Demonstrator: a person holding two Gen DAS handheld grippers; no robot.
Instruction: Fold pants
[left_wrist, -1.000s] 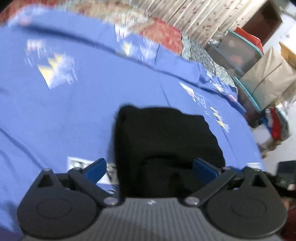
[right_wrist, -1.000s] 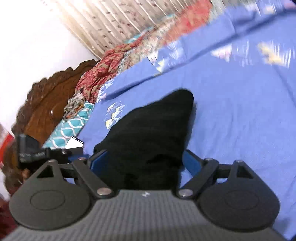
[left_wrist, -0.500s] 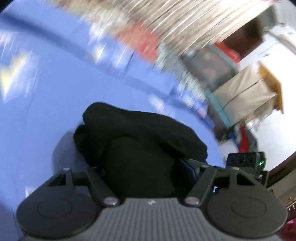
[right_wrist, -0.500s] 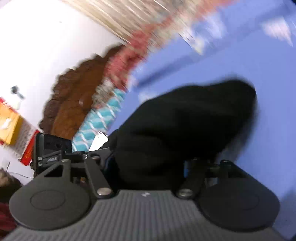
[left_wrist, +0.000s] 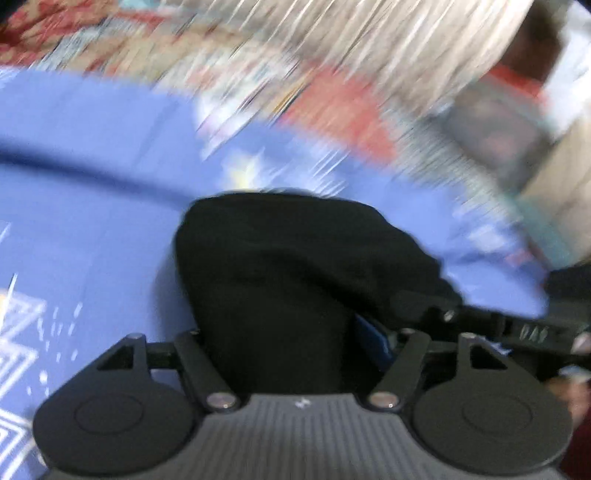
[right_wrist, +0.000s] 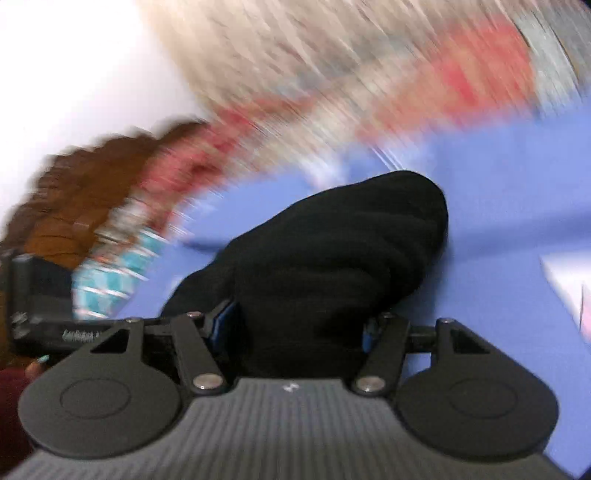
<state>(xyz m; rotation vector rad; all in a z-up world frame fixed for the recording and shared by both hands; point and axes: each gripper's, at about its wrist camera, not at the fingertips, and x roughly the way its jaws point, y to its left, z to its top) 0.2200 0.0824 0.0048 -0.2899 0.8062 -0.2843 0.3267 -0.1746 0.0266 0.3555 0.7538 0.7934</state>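
The folded black pants (left_wrist: 295, 266) hang as a thick bundle above the blue bedsheet (left_wrist: 81, 229). My left gripper (left_wrist: 280, 343) is shut on one side of the bundle, the fabric filling the gap between its jaws. My right gripper (right_wrist: 299, 328) is shut on the other side of the pants (right_wrist: 343, 251). The far end of the bundle droops free. Each gripper shows at the edge of the other's view. Both views are motion-blurred.
A patterned red quilt (left_wrist: 332, 110) and a striped curtain (left_wrist: 369, 44) lie beyond the sheet. Bags and boxes (left_wrist: 517, 125) stand at the right of the bed. A carved wooden headboard (right_wrist: 74, 192) and a teal pillow (right_wrist: 110, 273) are on the left.
Both grippers closed on the pants that lay flat on the sheet and lifted the bundle. The views swung upward and toward the quilt and curtain.
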